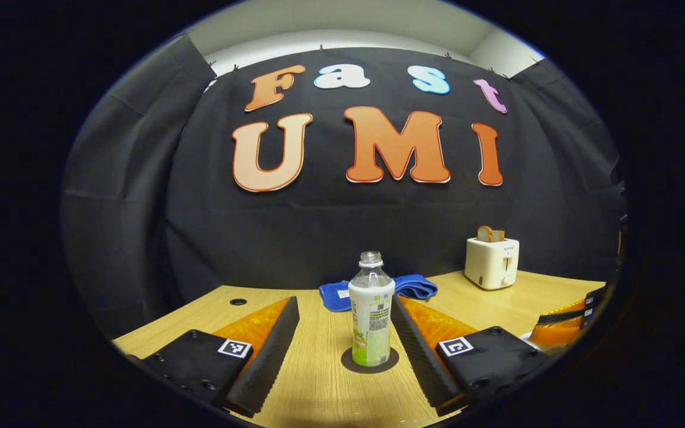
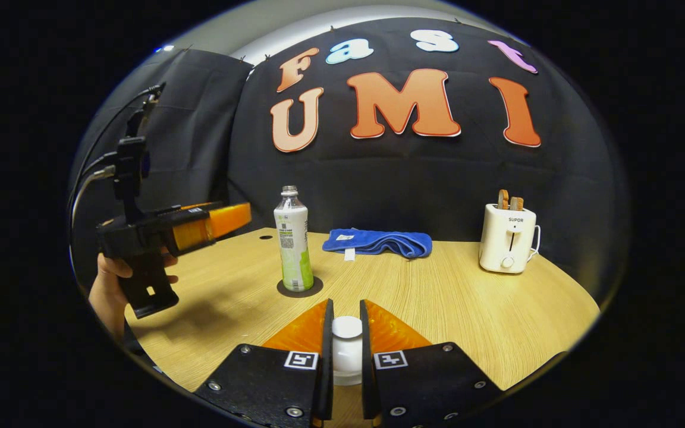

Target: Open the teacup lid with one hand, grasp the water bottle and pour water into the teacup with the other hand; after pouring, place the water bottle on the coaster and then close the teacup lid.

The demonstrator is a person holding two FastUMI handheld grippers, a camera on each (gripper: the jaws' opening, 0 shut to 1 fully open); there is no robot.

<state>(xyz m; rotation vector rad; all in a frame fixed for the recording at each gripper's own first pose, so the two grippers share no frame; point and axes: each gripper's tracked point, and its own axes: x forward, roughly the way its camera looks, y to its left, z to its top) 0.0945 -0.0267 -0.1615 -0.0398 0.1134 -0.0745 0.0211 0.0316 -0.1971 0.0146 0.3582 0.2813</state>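
The water bottle [image 1: 371, 315] stands upright on the round dark coaster [image 1: 349, 361], on the wooden table [image 1: 533, 300]. It has no cap on its neck, and its lower part carries a white and green label. In the right gripper view the same bottle [image 2: 292, 241] is on the coaster [image 2: 316, 289] near the middle of the table [image 2: 467, 309], a little to the left.

In the left gripper view, the left gripper [image 1: 343, 348] has its two fingers spread wide apart, one on each side of the bottle, and neither finger touches it (there is clear table between each finger and the bottle). In the right gripper view this left gripper [image 2: 226, 219] is at the left side, lifted above the table, with a hand [image 2: 107, 285] holding its handle; it is well apart from the bottle there.

The right gripper [image 2: 346, 351] has its fingers closed on a white knob-shaped thing, the teacup lid [image 2: 347, 348], and both fingers press on its sides. The teacup itself I cannot make out under the fingers.

Behind the bottle a folded blue cloth [image 2: 378, 242] lies on the table, near the black wall. Farther to the right stands a cream toaster [image 2: 507, 238] with two slices of bread [image 2: 509, 201] sticking out from the top. In the left gripper view the cloth [image 1: 414, 286] is just behind the bottle and the toaster [image 1: 492, 262] is at the right.
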